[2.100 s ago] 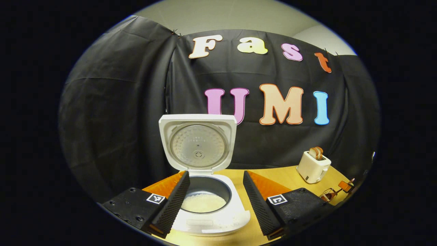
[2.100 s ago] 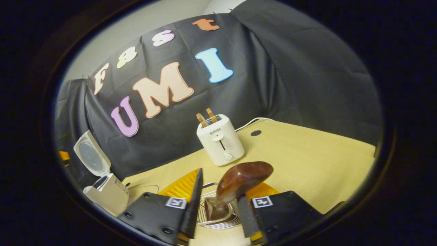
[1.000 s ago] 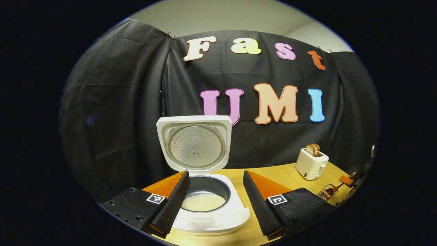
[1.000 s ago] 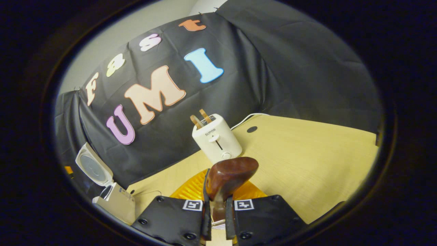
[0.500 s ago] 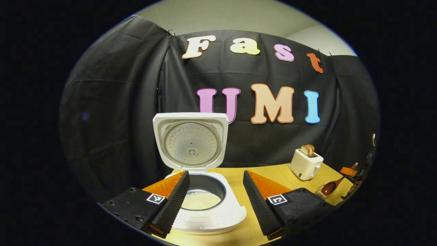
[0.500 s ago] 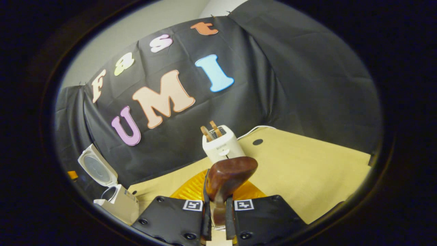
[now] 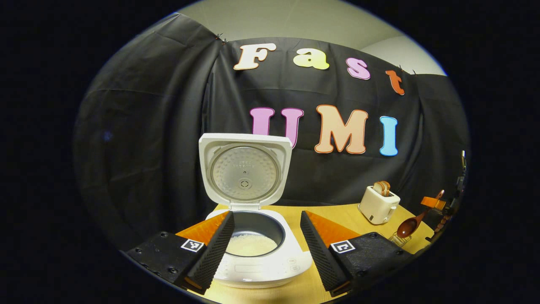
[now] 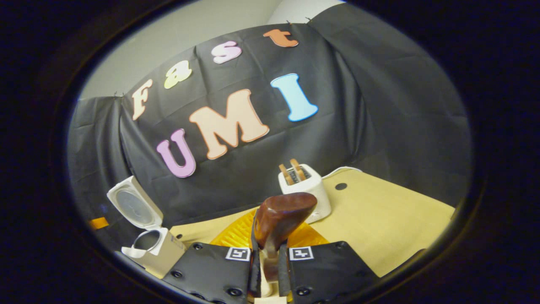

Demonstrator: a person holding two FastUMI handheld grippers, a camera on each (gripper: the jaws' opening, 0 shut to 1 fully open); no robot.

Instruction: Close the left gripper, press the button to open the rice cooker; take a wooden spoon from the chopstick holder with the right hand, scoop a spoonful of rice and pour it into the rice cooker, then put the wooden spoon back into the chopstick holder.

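Observation:
The white rice cooker (image 7: 257, 266) stands with its lid (image 7: 244, 171) raised, and white rice (image 7: 253, 244) lies in the dark inner pot. My left gripper (image 7: 265, 253) is open, a finger on each side of the pot, touching nothing. My right gripper (image 8: 266, 270) is shut on the neck of the dark brown wooden spoon (image 8: 282, 217), whose bowl points forward and up. In the left gripper view the wooden spoon (image 7: 407, 228) hangs just above the wire chopstick holder (image 7: 398, 240) at the far right. The rice cooker (image 8: 147, 240) also sits far left in the right gripper view.
A white toaster (image 7: 378, 204) with two bread slices stands at the back right of the wooden table (image 8: 379, 223); in the right gripper view the toaster (image 8: 306, 190) is just beyond the spoon. A white cable runs behind it. Black cloth walls the booth.
My right gripper closed on the spoon in the wire holder and has lifted it up and clear. My left gripper stayed open in front of the cooker, shifting only slightly.

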